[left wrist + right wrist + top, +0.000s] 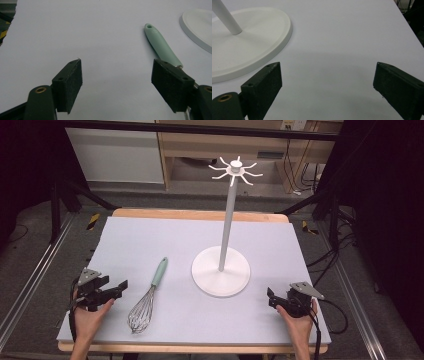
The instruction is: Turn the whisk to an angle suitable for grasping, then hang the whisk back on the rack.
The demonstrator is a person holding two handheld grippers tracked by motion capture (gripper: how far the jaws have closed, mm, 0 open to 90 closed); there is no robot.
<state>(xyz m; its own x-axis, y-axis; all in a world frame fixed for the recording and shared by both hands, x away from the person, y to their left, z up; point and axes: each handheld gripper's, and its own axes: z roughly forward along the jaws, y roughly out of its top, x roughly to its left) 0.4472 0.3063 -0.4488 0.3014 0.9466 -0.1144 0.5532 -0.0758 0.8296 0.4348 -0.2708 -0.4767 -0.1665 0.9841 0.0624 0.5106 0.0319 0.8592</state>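
A wire whisk (pixel 147 297) with a mint-green handle (pixel 161 46) lies on the pale mat, left of centre, handle pointing away. A white stand (pixel 221 269) with a round base, a tall pole and hooked arms at the top (pixel 235 170) rises at the middle. My left gripper (pixel 120 288) rests near the mat's left front, just left of the whisk, its jaws open and empty (pixel 116 82). Over at the right front, my right gripper (pixel 271 297) sits beside the stand's base (pixel 249 47), jaws wide open with nothing between them (pixel 325 87).
The pale mat (pixel 150 240) covers a wooden table. Shelving and cables stand behind the table, and dark frame legs flank it. Bare mat lies between the whisk and the far edge.
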